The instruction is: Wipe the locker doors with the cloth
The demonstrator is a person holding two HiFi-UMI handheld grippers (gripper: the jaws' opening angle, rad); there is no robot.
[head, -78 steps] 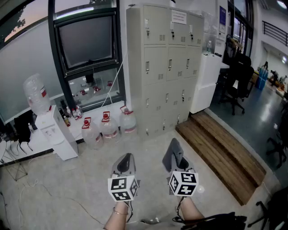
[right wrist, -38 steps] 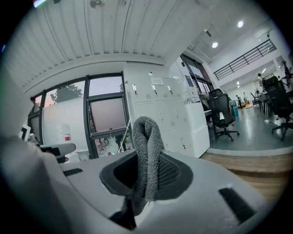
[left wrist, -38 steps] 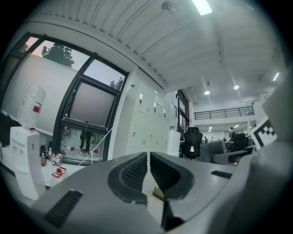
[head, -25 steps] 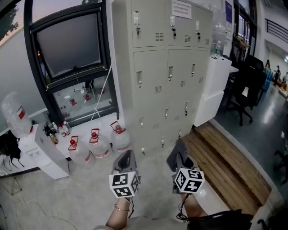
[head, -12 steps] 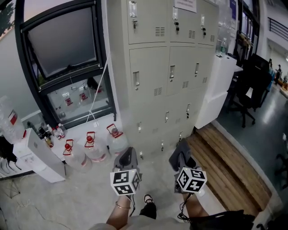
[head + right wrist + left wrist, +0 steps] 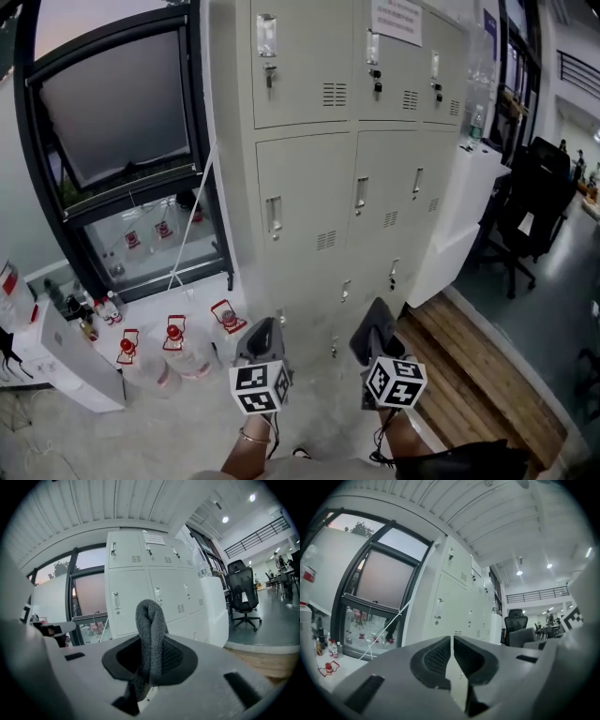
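Right hand-held gripper clamps the folded grey cloth, clearest in its own view. Left hand-held gripper is pinched together, empty. Lockers at 12 o'clock, cloth well short of them.

grey cloth, closed beige locker doors

We hold both grippers side by side, low in front of us and pointing forward. Our left gripper has its jaws pressed together with nothing between them. Our right gripper has its jaws clamped on the grey cloth.
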